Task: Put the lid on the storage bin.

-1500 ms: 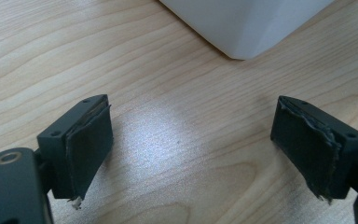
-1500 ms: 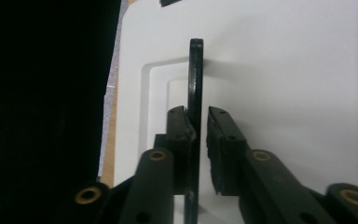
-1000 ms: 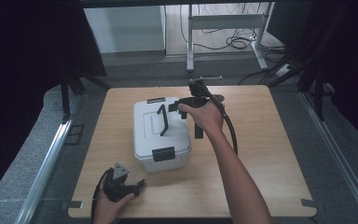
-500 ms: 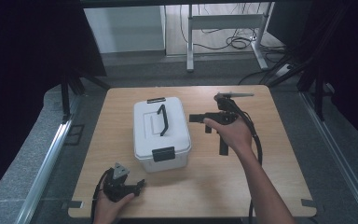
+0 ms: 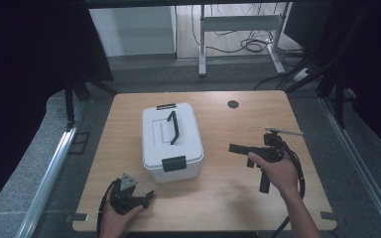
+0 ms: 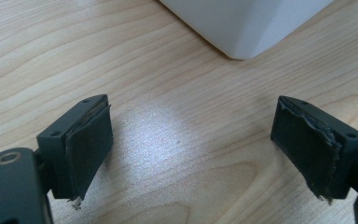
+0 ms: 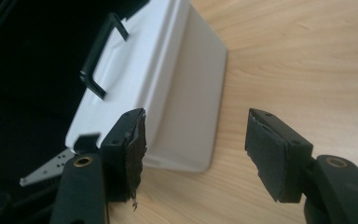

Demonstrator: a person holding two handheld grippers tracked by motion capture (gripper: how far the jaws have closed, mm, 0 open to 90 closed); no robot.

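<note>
White lidded plastic box [image 6: 247, 23]: cut off by top edge in left gripper view, one lower corner visible. Same box [image 7: 168, 93] in right gripper view: far end lost in dark. Left hand-held gripper [image 5: 146, 197] in high view: jaw gap too small to judge; left hand [image 5: 114, 220] cropped by bottom edge.

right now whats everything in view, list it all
storage box: 1, white with black handle and black latches, lid on, left of table centre
table: 1, light wood, under everything
round grommet: 1, black, far edge of table
desk frame: 1, white, on the floor beyond the table, cables beside it
left gripper: 1, black, near left table edge in the person's left hand, jaws open, nothing between them
right gripper: 1, black, right of the box in the person's right hand, jaws open, nothing held
</note>
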